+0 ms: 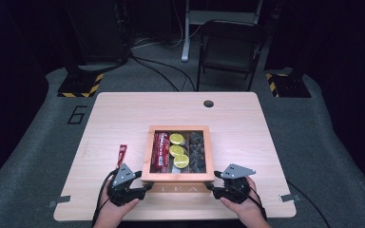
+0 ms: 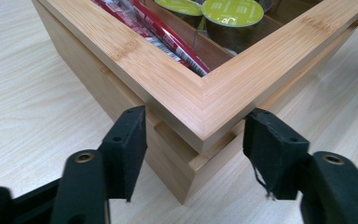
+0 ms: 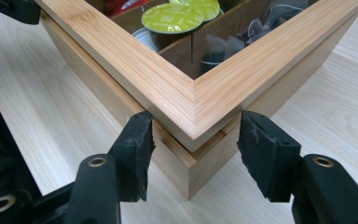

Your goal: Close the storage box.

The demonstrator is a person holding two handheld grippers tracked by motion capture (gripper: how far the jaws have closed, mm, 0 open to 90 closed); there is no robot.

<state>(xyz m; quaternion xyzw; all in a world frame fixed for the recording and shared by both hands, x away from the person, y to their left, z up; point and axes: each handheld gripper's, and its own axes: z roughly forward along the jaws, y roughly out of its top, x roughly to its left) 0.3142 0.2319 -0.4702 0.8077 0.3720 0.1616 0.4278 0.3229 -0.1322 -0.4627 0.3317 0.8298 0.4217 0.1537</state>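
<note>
Here, in the high view, a wooden tea box (image 1: pixel 177 181) is seen near the front edge of the table (image 1: pixel 123 109), with its glass-paned lid lying down on the body. Through the pane, red packets (image 1: pixel 160 151) are seen in the box's left compartment, green-topped capsules (image 1: pixel 178 151) in the middle one and dark sachets (image 1: pixel 198 151) in the right one. One more red packet (image 1: pixel 121 154) lies on the table just left of the box. The left gripper (image 1: pixel 146 186) is held at the box's front left corner and the right gripper (image 1: pixel 211 186) at its front right corner. The lid is judged to be closed or very nearly so; what is left, as far as can be told, is for both grippers to be drawn clear of the box.

In the left gripper view, the jaws are seen spread on either side of the box's corner. The pads (image 2: pixel 130 140) stand close to the wood beside the seam between lid and body, but no pinch is made.

In the right gripper view, the jaws are likewise set apart around the other front corner. The left pad (image 3: pixel 137 142) lies very near or just against the lid's edge, and the other pad stands off the wood, so nothing is gripped.
</note>
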